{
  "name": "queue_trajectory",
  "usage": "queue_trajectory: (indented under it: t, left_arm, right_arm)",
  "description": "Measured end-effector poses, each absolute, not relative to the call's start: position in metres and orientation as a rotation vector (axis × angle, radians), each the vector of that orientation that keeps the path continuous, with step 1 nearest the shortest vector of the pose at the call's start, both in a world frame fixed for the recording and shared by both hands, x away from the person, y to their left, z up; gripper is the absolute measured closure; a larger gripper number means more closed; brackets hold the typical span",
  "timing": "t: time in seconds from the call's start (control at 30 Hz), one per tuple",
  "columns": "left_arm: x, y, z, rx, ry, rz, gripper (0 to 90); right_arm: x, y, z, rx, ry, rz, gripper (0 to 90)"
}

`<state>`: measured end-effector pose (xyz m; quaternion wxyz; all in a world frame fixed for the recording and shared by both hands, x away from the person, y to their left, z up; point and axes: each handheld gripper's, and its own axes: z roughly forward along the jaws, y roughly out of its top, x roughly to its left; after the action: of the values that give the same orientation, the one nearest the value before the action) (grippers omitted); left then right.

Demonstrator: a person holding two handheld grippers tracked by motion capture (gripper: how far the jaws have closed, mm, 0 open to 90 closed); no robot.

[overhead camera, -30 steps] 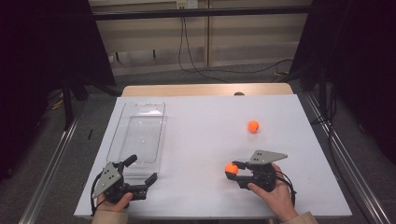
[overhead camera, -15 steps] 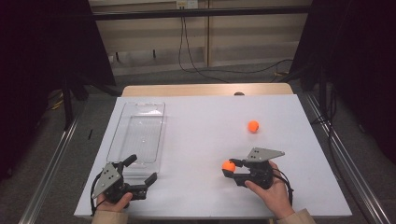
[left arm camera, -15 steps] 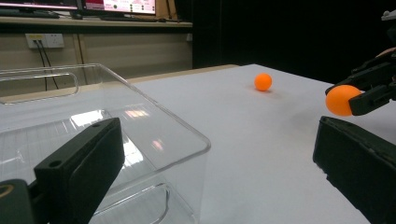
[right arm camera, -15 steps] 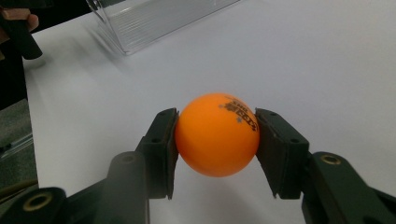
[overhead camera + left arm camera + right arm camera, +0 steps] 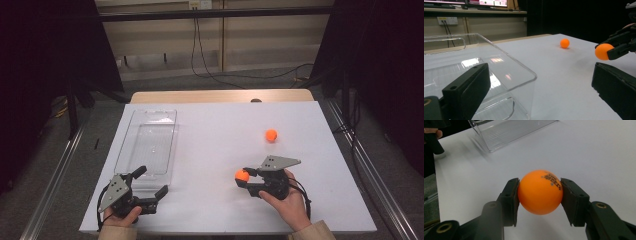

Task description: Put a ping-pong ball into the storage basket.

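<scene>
My right tongs (image 5: 539, 195) clamp the orange ball (image 5: 540, 192); left tongs (image 5: 152, 189) wide open beside the clear tray (image 5: 150, 145). Carry it level, release low inside.

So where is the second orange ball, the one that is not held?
In the high view the free orange ball lies on the white table, right of centre, beyond the right hand-held gripper.

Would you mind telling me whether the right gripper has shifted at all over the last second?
Yes, slightly. The right gripper, shut on an orange ball, has edged left toward the clear tray, judged against the loose ball resting on the table.
</scene>
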<state>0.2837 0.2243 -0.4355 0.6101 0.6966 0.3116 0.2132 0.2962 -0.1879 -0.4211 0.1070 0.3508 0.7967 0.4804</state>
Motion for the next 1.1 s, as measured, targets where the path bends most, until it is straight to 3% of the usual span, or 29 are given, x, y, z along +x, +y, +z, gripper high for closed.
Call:
queue_trajectory:
  t: [1.1]
  left_arm:
    - [0.282, 0.223, -0.434, 1.594, 0.718, 0.489, 1.8]
  right_arm:
    - [0.31, -0.162, -0.413, 0.99, 2.367, 1.399, 51.4]
